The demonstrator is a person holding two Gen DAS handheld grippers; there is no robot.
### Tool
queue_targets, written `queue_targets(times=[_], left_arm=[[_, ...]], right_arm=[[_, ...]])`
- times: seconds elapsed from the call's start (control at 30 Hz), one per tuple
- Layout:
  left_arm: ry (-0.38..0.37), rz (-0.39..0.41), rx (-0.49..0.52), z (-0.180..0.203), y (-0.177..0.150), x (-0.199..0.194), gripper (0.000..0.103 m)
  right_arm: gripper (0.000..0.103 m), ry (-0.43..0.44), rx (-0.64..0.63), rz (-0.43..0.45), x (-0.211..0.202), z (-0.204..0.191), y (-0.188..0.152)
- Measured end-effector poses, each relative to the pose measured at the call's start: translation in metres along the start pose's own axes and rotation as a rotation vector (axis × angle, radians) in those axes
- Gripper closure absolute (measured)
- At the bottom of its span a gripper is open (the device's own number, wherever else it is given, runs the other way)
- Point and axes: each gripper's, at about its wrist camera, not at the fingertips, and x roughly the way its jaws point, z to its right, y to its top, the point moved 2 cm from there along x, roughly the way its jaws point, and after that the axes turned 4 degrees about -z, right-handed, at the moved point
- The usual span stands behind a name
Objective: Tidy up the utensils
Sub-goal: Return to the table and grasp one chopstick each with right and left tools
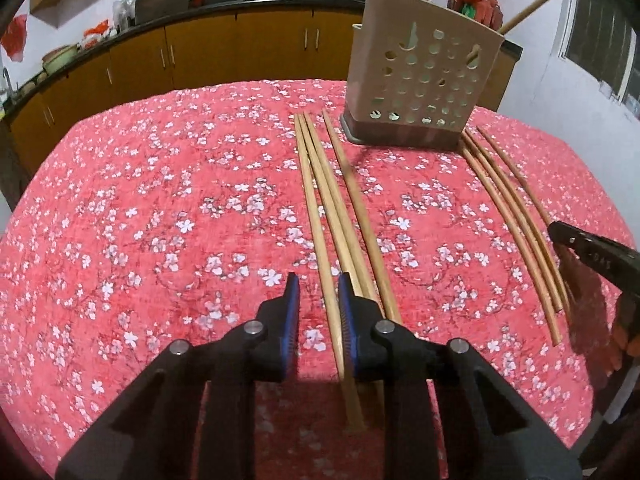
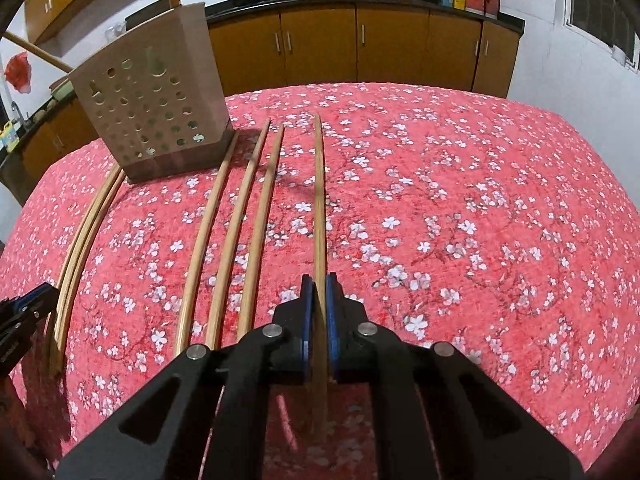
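Right claw (image 2: 319,280) pinching one chopstick (image 2: 319,200), left claw (image 1: 319,280) agape; long-handled utensils in perforated holder (image 1: 420,80).

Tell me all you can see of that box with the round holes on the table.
The utensil holder is a tall beige box, plastic by its look, its front wall punched with rows of round holes. It stands upright on a darker base at the far side of the table's pink floral tablecloth. A wooden handle sticks out of its top. Loose chopsticks lie on either side of its base.

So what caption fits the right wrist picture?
Right gripper pinches one chopstick on the cloth, holder behind.
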Motion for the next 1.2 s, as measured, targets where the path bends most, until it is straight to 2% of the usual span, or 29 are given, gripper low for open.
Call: queue_targets(times=[0.07, 0.17, 0.43, 0.57, 1.2], left_arm=[[0.014, 0.002, 0.000, -0.002, 0.001, 0.000, 0.093], [0.019, 0.000, -0.007, -0.010, 0.005, 0.003, 0.095], [0.072, 0.004, -0.070, -0.051, 0.022, 0.013, 0.095], [0.042, 0.011, -0.112, -0.063, 0.024, 0.014, 0.095], [0.018, 0.013, -0.130, -0.064, 0.023, 0.012, 0.093]], right_arm=[[0.095, 0.001, -0.003, 0.002, -0.002, 0.000, -0.002], [0.095, -0.003, -0.014, 0.007, -0.003, 0.000, -0.004], [0.095, -0.021, -0.011, 0.015, 0.008, 0.004, 0.011], [0.095, -0.028, 0.009, 0.028, 0.013, 0.009, 0.019], [0.095, -0.024, 0.016, 0.032, 0.014, 0.010, 0.020]])
